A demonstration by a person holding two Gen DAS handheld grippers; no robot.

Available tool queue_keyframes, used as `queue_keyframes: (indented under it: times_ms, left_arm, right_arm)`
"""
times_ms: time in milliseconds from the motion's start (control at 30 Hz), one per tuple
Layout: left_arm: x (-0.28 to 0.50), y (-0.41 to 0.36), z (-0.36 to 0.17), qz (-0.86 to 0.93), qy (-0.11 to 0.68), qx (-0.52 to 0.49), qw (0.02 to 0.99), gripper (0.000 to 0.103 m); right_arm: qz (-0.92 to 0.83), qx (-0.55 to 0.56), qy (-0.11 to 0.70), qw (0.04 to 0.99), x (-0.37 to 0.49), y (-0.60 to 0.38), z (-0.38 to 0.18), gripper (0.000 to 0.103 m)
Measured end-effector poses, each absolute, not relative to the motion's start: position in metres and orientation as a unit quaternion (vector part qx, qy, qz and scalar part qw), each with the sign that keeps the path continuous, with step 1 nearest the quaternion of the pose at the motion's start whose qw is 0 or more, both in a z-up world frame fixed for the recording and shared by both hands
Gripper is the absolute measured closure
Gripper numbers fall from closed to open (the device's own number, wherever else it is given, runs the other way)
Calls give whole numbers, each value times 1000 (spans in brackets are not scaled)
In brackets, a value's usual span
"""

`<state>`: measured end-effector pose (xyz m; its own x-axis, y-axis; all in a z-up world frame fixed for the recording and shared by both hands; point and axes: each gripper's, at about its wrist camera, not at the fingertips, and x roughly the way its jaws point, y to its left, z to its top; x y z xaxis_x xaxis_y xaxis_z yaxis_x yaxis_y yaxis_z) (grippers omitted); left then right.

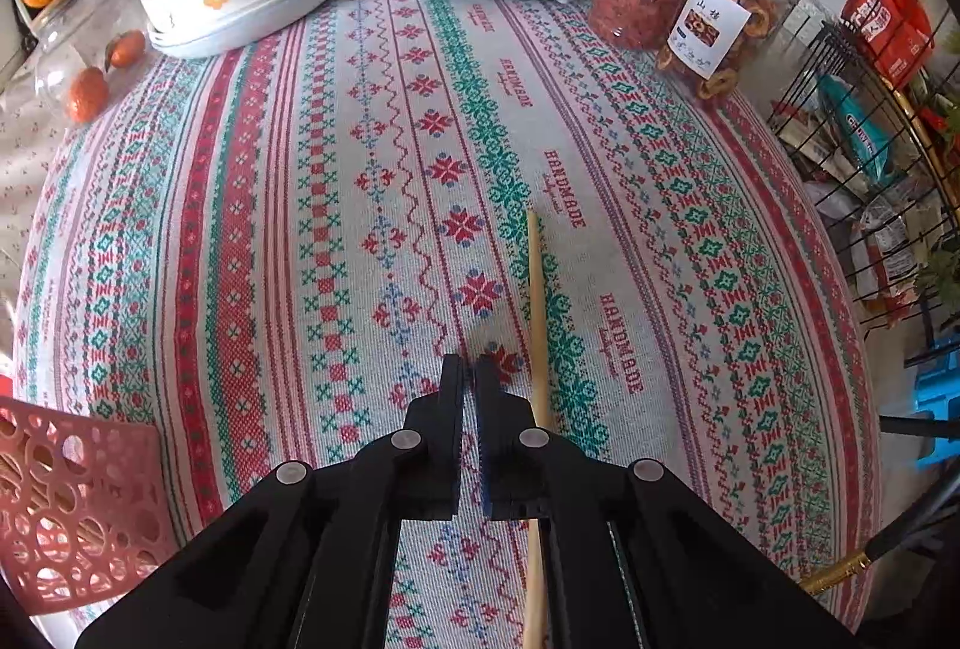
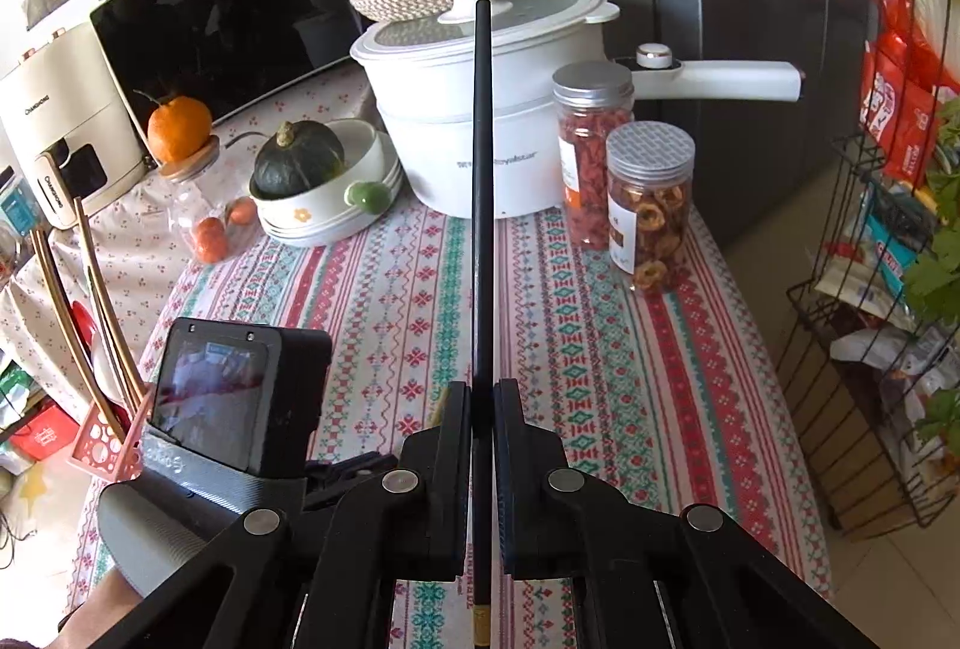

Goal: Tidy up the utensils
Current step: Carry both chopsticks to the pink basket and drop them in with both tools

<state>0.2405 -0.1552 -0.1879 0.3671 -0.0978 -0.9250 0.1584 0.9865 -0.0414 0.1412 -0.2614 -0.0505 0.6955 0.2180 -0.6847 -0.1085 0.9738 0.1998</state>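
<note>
A light wooden chopstick (image 1: 536, 301) lies on the patterned tablecloth (image 1: 288, 205), running lengthwise just right of my left gripper (image 1: 470, 370). The left jaws are closed with nothing between them, low over the cloth. A red perforated utensil holder (image 1: 66, 505) stands at the left; in the right wrist view it (image 2: 102, 448) holds several wooden chopsticks (image 2: 90, 301). My right gripper (image 2: 482, 391) is shut on a black chopstick (image 2: 482, 181) that points straight ahead, held above the table. The back of the left gripper with its camera (image 2: 222, 397) shows lower left.
A white Royalstar electric pot (image 2: 480, 108) stands at the back, with two jars of dried fruit (image 2: 648, 205) to its right. A white dish with a green squash (image 2: 300, 163) and a glass jar sit at back left. A black wire rack (image 2: 870, 319) stands beyond the table's right edge.
</note>
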Motion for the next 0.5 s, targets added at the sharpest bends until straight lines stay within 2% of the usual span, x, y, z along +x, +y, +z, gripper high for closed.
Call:
queue_keyframes:
  times_ms: [133, 267, 400, 467, 500]
  left_arm:
    - [240, -158, -187, -83, 556, 44, 826, 101]
    - [247, -134, -182, -91, 594, -95, 794, 97]
    - [246, -138, -176, -90, 586, -64, 803, 78]
    - [245, -137, -178, -105, 582, -84, 802, 76]
    - [244, -139, -179, -114, 581, -90, 801, 71]
  right_arm:
    - [86, 75, 380, 918, 141, -264, -50, 98]
    - [84, 81, 377, 919, 141, -266, -48, 97]
    - [83, 84, 377, 919, 141, -267, -48, 97]
    - [82, 82, 379, 918, 142, -266, -49, 97]
    - [82, 82, 379, 918, 142, -265, -49, 97]
